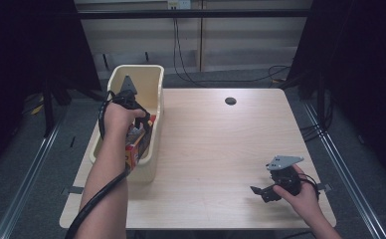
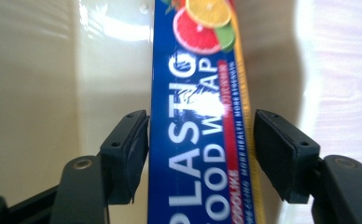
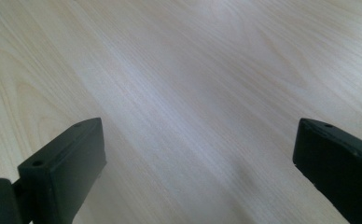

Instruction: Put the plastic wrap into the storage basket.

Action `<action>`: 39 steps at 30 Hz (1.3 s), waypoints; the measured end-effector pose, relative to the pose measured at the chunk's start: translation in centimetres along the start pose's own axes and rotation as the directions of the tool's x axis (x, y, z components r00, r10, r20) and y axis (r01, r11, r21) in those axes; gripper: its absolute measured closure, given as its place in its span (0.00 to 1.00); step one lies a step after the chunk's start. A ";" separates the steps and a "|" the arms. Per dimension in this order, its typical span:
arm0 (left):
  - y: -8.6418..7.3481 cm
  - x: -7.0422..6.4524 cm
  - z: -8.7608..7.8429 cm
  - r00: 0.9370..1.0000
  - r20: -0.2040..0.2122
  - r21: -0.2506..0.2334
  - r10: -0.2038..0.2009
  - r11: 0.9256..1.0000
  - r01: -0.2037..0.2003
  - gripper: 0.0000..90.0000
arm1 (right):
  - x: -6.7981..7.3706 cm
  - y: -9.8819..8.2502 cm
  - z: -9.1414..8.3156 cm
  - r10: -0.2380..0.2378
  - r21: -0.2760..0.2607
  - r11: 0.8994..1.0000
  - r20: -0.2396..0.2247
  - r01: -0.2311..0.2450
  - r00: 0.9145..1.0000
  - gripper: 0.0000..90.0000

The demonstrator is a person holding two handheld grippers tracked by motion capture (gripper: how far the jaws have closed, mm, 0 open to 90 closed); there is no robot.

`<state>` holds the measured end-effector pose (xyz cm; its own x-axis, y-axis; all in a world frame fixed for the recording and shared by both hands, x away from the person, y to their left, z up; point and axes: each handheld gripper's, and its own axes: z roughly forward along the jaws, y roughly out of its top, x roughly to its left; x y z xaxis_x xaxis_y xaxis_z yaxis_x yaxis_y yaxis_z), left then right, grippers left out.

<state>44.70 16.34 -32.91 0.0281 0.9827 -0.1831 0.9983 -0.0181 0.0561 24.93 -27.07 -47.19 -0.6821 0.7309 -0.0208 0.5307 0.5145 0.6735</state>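
A long blue plastic food wrap box [image 2: 202,140], printed with citrus slices, stands tilted inside the cream plastic bin [image 1: 153,84] at the table's left edge. In the high view its red and orange end [image 1: 135,147] shows below my hand. My left gripper [image 1: 142,125] reaches down into the bin, and in the left gripper view both pads [image 2: 132,149] press against the box's long sides, so my left gripper [image 2: 201,154] is shut on it. My right gripper [image 1: 260,191] rests low over the table's front right, open, with bare wood between its fingers [image 3: 72,158].
The bin's glossy cream inner wall [image 2: 39,93] lies close beside the box. A dark round hole [image 1: 230,101] sits in the light wooden table [image 1: 221,144] near its far edge. Cables trail on the floor beyond the table.
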 end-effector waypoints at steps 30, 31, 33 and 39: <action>-2.3 -6.3 -4.8 0.967 0.102 -0.223 0.235 0.952 -0.208 0.29 | 0.3 0.3 -0.7 0.003 -0.015 1.000 0.014 -0.003 1.000 0.03; -2.4 -6.6 -4.9 0.964 0.104 -0.235 0.244 0.948 -0.215 0.28 | 0.3 0.3 -0.7 0.000 -0.015 1.000 0.016 0.000 1.000 0.03; -2.6 -7.1 -4.9 0.958 0.121 -0.257 0.259 0.941 -0.222 0.28 | 0.3 0.2 -0.6 -0.001 -0.019 1.000 0.013 0.002 1.000 0.03; -2.9 -9.1 -4.1 0.939 0.151 -0.274 0.309 0.926 -0.260 0.28 | 0.4 0.3 -0.8 -0.004 -0.025 1.000 0.011 0.004 1.000 0.03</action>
<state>41.34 8.19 -27.37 0.3423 0.8895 -0.3027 0.9026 -0.2218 0.3689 24.45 -27.02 -46.46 -0.6783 0.7341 -0.0315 0.5153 0.5059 0.6917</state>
